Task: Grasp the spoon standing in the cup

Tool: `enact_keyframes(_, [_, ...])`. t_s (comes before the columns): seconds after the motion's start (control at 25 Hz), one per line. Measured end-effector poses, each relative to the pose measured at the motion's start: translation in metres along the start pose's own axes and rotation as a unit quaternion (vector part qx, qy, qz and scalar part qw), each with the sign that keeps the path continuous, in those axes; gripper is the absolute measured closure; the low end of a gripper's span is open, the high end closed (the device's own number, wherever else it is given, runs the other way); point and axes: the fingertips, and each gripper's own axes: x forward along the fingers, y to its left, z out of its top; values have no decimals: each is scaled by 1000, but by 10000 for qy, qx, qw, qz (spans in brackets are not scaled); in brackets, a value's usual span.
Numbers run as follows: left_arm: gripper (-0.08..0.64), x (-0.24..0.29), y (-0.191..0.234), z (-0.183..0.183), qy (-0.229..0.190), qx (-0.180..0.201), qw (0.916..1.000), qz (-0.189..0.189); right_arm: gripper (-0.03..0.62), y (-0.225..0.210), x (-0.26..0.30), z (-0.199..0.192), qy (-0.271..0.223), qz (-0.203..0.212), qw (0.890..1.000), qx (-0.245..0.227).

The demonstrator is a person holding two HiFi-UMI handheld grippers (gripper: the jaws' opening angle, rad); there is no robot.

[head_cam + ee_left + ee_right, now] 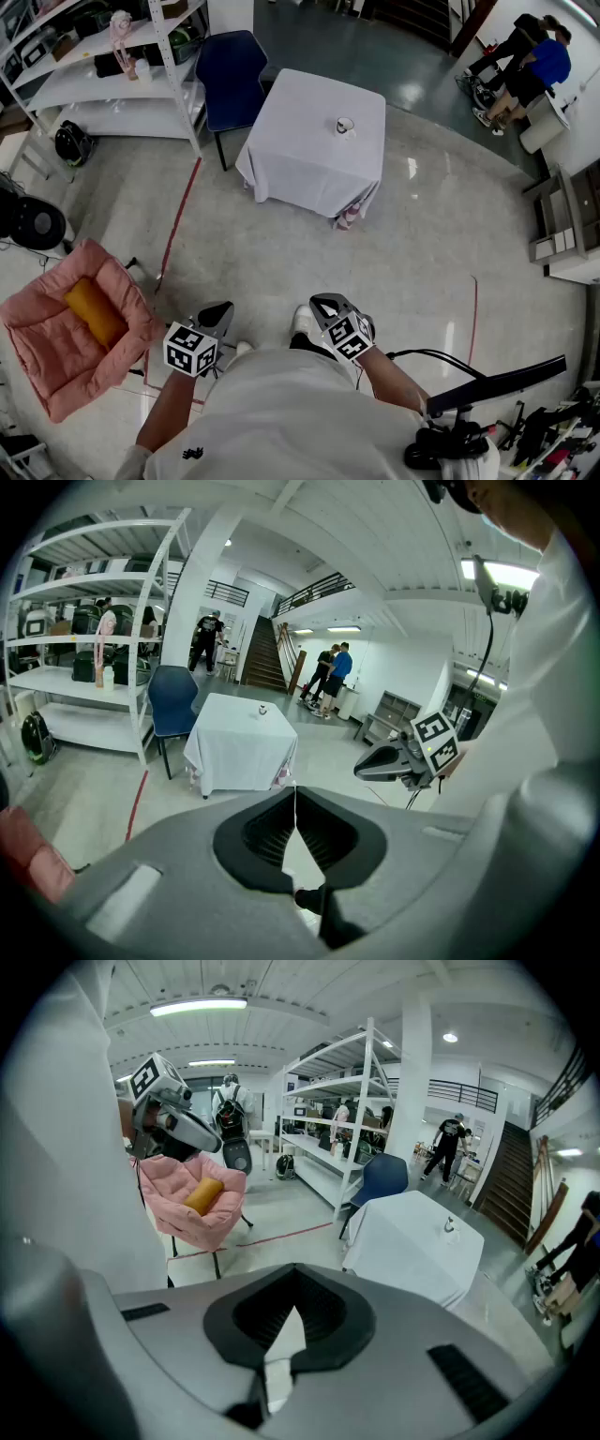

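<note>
Distance rules here: the left hand-held gripper point(223, 311) and the right hand-held gripper point(325, 304), both closed and empty, hang at the waist, while the cup point(345, 126) with its seemingly upright spoon point(350, 122) stands far ahead on the tabletop point(305, 150), slightly nearer the right one

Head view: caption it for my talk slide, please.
Left gripper and right gripper, both shut, near the person's body, far from the cup on the draped table.
</note>
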Motion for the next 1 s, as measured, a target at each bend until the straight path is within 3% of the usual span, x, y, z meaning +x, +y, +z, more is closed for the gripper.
enact_keyframes(0.24, [548, -45, 19, -49, 121, -48, 9998, -176, 586, 66, 19, 14, 98, -29, 9999, 15])
enact_keyframes(0.48, [548, -43, 34, -60, 319, 120, 9988, -364, 586, 71, 27, 10, 218, -102, 9995, 193])
enact_keyframes(0.68, [548, 0, 54, -30, 244, 63, 9994, -249, 584, 11, 45, 19, 115, -193, 9993, 289])
enact_keyframes(0.88, [547, 70, 61, 31, 155, 117, 9991, -381, 578, -77, 57, 37, -241, -490, 9973, 494])
enact_keyframes(1.0, [546, 115, 63, 71, 189, 278, 9984, -448, 515, -121, 50, 27, -332, -620, 9950, 709])
